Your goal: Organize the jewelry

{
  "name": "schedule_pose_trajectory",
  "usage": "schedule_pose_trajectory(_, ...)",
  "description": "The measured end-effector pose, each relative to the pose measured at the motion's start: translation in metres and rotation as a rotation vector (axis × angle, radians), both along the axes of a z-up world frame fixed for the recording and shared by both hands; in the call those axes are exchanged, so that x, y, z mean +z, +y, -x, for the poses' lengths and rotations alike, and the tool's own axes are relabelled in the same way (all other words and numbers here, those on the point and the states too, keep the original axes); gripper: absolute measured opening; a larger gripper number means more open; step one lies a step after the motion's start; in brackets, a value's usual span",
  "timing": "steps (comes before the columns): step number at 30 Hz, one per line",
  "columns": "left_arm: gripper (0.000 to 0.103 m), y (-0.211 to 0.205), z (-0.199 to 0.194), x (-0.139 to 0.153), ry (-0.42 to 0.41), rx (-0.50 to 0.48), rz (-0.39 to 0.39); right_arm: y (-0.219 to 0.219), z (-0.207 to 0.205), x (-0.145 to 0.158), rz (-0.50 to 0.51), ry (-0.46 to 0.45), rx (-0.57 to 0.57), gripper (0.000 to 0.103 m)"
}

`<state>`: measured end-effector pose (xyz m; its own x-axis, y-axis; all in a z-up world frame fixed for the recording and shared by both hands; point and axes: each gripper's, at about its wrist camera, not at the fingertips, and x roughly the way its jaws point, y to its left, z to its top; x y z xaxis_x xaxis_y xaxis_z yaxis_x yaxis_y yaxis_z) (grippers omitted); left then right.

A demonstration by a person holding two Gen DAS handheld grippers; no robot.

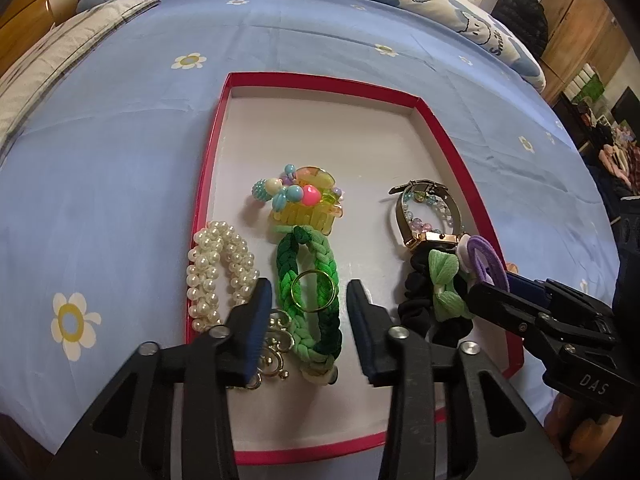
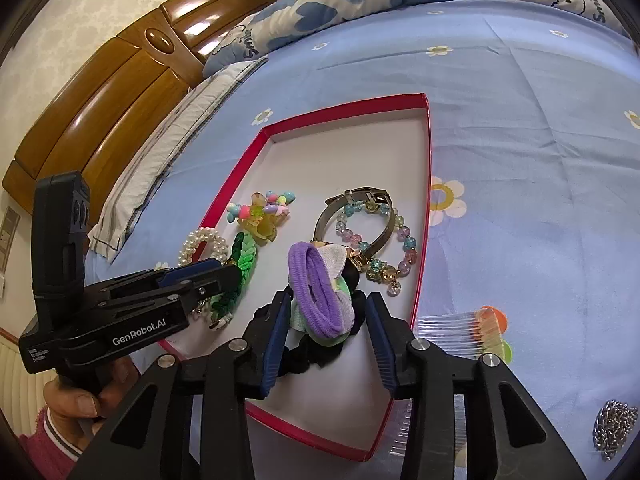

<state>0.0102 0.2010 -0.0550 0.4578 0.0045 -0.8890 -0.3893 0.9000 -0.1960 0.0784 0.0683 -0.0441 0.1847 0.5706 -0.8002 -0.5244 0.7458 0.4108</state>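
A red-rimmed tray (image 1: 436, 128) with a white floor lies on the blue bedsheet. My left gripper (image 1: 309, 286) stands open over its near left part. A green braided band (image 1: 316, 256) and a gold ring (image 1: 313, 291) lie between the fingers, untouched by the pads. A pearl bracelet (image 1: 216, 272) and a gold ornament (image 1: 276, 344) lie to their left. My right gripper (image 2: 329, 298) is open around a purple hair tie (image 2: 320, 284), which rests on a black scrunchie (image 1: 416, 300) with a green bow (image 1: 444, 288).
Further back in the tray are a yellow hair claw with coloured beads (image 1: 304, 200), a watch (image 2: 352, 204) and a pastel bead bracelet (image 2: 404, 248). On the sheet right of the tray lie a clear comb (image 2: 460, 332) and a silver chain (image 2: 614, 424). A wooden headboard (image 2: 120, 92) stands at the left.
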Motion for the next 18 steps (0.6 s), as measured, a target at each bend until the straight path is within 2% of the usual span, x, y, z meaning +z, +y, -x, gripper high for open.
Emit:
schedule_pose_trajectory(7,0.041,-0.002,0.003,0.002,-0.003,-0.001,0.005,-0.002,0.002,0.003,-0.004,-0.008,-0.008,0.049)
schedule_pose_trajectory(12,0.048,-0.006,0.007,0.007,-0.013,-0.002,0.007,-0.007,0.002,0.007,-0.016,-0.011,-0.024,0.051)
schedule_pose_trajectory(18,0.05,-0.009,0.012,0.017,-0.035,-0.003,0.009,-0.016,0.005,0.014,-0.05,-0.014,-0.035,0.053)
